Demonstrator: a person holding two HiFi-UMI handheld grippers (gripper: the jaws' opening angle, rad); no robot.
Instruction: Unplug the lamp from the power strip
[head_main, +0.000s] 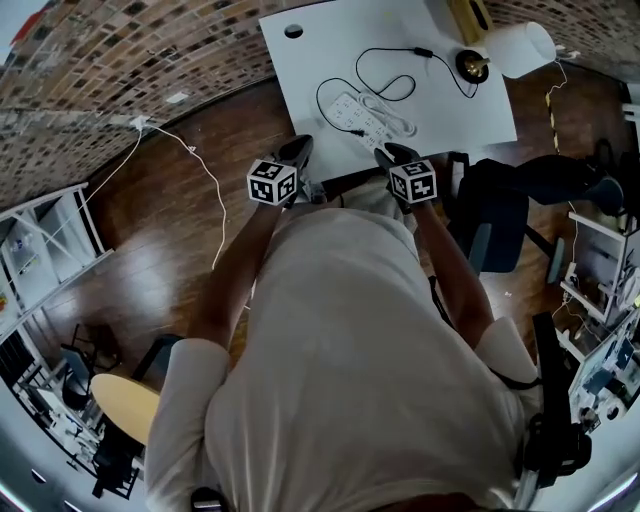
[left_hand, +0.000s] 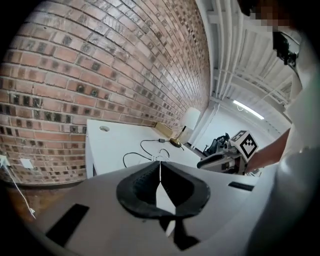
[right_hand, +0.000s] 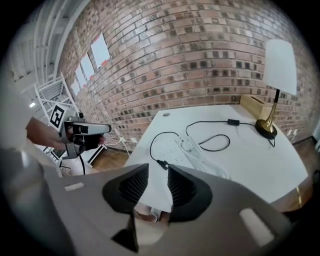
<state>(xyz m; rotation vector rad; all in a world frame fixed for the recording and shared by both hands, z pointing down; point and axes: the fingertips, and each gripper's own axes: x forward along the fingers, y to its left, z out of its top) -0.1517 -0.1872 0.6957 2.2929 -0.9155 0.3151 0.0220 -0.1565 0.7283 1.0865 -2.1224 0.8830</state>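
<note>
A white table (head_main: 300, 80) fills the upper centre, with a brick wall (head_main: 120, 50) across the upper left. A dark office chair (head_main: 500, 225) stands at right. A round yellow stool (head_main: 125, 405) sits lower left on the wooden floor (head_main: 150, 240).

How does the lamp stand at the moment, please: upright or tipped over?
Upright. In the right gripper view the lamp has its base flat on the table, stem straight up, shade on top.

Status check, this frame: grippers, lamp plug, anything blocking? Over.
Left gripper fingers shut, empty; right gripper open, empty; both short of the power strip. Black plug from lamp at strip's near end, apparently still in. Nothing in the way.
</note>
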